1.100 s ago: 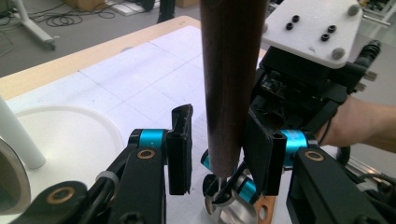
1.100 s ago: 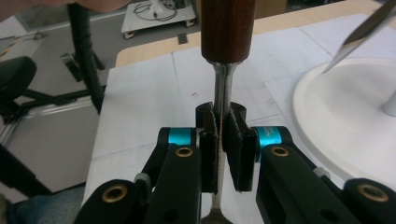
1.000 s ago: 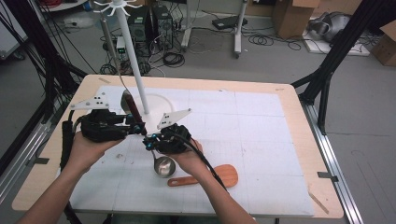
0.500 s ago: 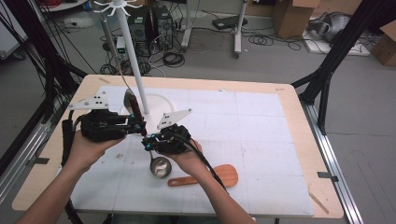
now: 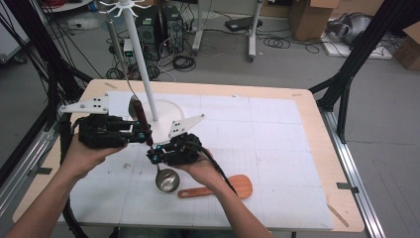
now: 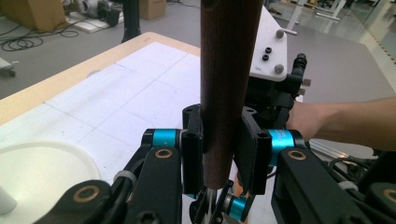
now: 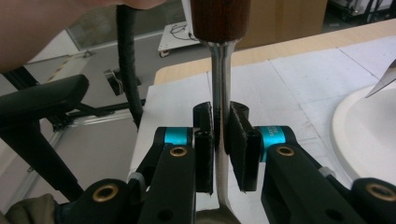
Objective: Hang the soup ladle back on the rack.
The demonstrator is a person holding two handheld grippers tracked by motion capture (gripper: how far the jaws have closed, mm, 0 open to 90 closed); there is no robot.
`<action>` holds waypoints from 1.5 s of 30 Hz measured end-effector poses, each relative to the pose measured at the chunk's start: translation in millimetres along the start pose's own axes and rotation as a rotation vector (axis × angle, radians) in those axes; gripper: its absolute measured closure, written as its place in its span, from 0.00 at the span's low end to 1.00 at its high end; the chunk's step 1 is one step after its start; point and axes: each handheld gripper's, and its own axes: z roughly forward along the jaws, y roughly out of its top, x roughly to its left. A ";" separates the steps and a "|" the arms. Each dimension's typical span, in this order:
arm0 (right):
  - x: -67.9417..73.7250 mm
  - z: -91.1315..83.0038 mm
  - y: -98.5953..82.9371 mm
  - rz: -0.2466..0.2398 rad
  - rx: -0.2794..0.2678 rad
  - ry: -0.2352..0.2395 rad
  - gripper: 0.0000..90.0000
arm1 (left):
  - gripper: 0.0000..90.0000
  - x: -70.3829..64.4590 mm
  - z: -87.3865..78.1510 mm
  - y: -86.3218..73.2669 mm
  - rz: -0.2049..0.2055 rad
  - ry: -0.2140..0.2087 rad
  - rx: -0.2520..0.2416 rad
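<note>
While both grippers share one ladle (image 5: 151,148), the tool hangs upright above the bench (image 5: 277,148), bowl down, just in front of the white stand (image 5: 141,54); two grips likely steady it for hanging on that stand. Closed narrow, the left gripper (image 6: 219,149) clamps the dark wooden handle (image 6: 229,84). Nearer the bowl, the right gripper (image 7: 223,144) pinches the thin steel shank (image 7: 220,79) almost fully shut. Farther from the stand lies a wooden spatula (image 5: 218,189).

My left gripper (image 5: 141,135) is clamped level, jaws pointing right, just above and beside my right gripper (image 5: 154,157), whose jaws are pinched shut pointing left; both my forearms reach in from below, hands cupping each tool
</note>
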 end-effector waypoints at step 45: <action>7.0 -6.9 3.1 -0.027 -0.019 -0.048 0.92 | 0.82 -0.4 5.2 1.6 0.009 -0.018 0.006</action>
